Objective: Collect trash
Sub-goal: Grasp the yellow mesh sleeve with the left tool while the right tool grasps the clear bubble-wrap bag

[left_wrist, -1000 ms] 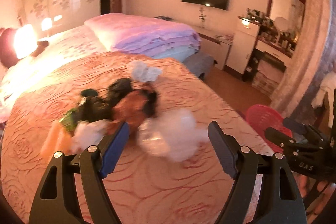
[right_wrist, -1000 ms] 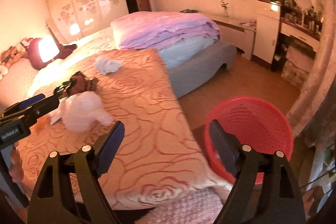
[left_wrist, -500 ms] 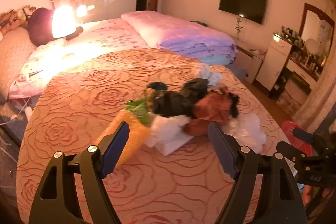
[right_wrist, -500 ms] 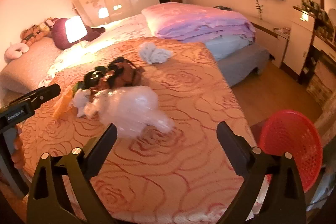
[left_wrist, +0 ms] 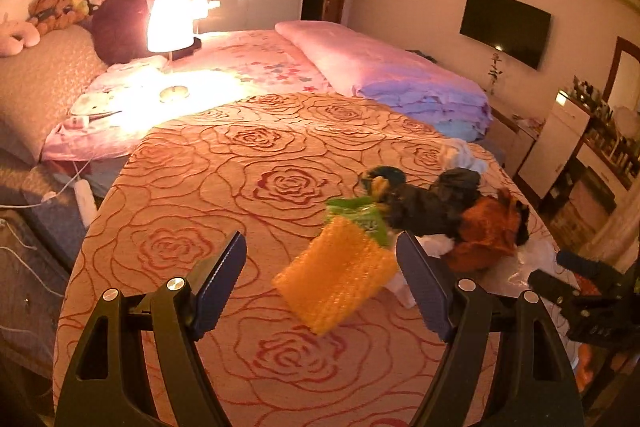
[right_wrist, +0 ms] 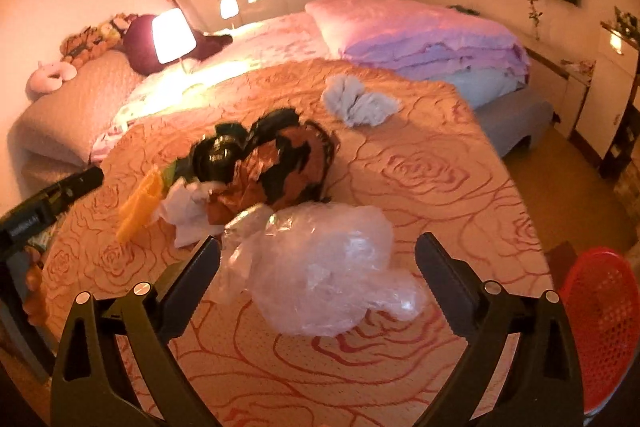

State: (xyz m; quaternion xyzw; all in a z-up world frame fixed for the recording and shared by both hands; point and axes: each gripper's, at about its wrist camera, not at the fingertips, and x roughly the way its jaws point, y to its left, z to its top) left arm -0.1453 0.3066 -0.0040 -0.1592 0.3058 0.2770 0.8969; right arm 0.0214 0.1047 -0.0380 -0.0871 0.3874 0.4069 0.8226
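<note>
A heap of trash lies on the rose-patterned bedspread [left_wrist: 224,211]. A yellow bubble-wrap piece [left_wrist: 338,275] sits between the fingers of my left gripper [left_wrist: 320,259], which is open and not pressing on it. Behind it lie a green wrapper [left_wrist: 358,213], dark bags [left_wrist: 436,199] and a brown bag [left_wrist: 486,227]. My right gripper [right_wrist: 318,259] is open wide over a crumpled clear plastic bag [right_wrist: 320,267], its pads apart from it. The brown and black bags [right_wrist: 280,163], white paper [right_wrist: 184,211] and a grey-white wad [right_wrist: 356,101] lie beyond.
A red mesh basket [right_wrist: 600,323] stands on the floor at the bed's right edge. A lit lamp [left_wrist: 168,23], plush toys [left_wrist: 60,7] and folded pink bedding [left_wrist: 384,71] are at the back. A cabinet [left_wrist: 560,143] and wall TV [left_wrist: 504,27] are on the right.
Both grippers swung left across the bed. The left view went from the clear bag to the yellow bubble wrap. The right gripper left the basket, came over the clear bag, and opened wider.
</note>
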